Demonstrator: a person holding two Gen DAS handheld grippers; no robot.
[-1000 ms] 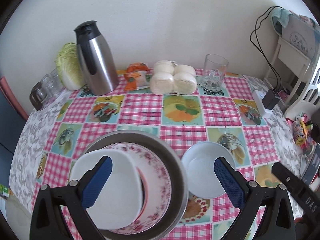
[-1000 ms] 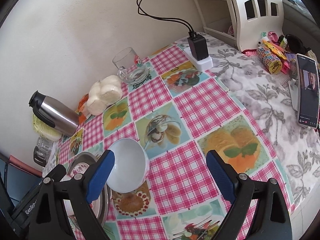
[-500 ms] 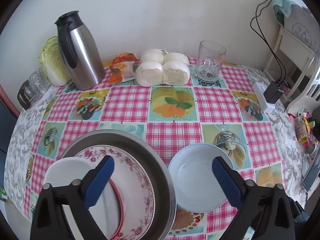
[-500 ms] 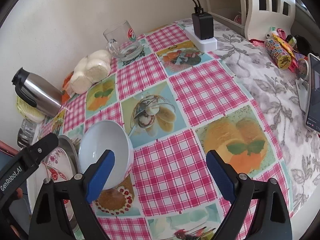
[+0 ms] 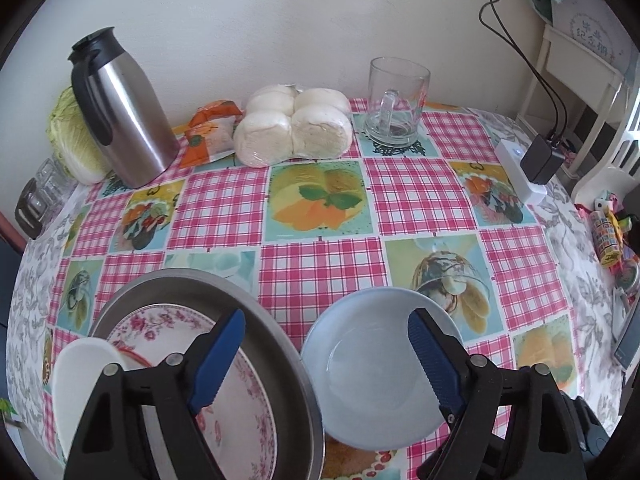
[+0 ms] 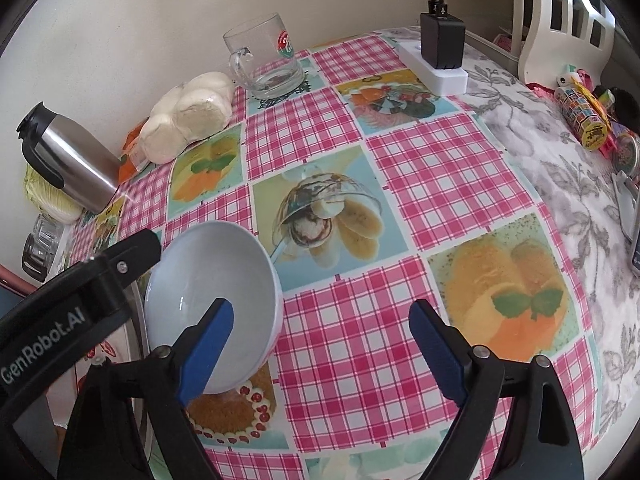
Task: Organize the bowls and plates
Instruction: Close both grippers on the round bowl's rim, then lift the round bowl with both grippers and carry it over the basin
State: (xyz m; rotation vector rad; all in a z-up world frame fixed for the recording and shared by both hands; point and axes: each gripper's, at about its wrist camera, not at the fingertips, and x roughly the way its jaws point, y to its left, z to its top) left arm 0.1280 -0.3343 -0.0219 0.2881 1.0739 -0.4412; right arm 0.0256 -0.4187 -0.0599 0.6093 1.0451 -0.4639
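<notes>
A white bowl [image 5: 376, 364] stands on the checked tablecloth, also in the right wrist view [image 6: 212, 304]. Left of it a steel basin [image 5: 280, 344] holds a pink floral plate [image 5: 236, 412] and a white bowl [image 5: 80, 384] lying on it. My left gripper [image 5: 324, 360] is open; its left finger is over the basin, its right finger [image 5: 434, 364] over the white bowl's right side. My right gripper [image 6: 320, 352] is open and empty, its left finger [image 6: 204, 352] over the bowl's near side. The left gripper's body [image 6: 76, 296] shows beside the bowl.
At the back stand a steel thermos [image 5: 120, 108], a cabbage [image 5: 70, 140], a snack packet [image 5: 210, 134], wrapped buns [image 5: 296, 124] and a glass mug [image 5: 396, 104]. A power strip with charger [image 5: 528, 168] and small clutter [image 5: 608, 232] lie right; a phone [image 6: 636, 240] lies near the edge.
My left gripper has moved right, from over the basin's white bowl to straddling the basin rim and the lone bowl. My right gripper has come closer to that bowl. Both stayed open.
</notes>
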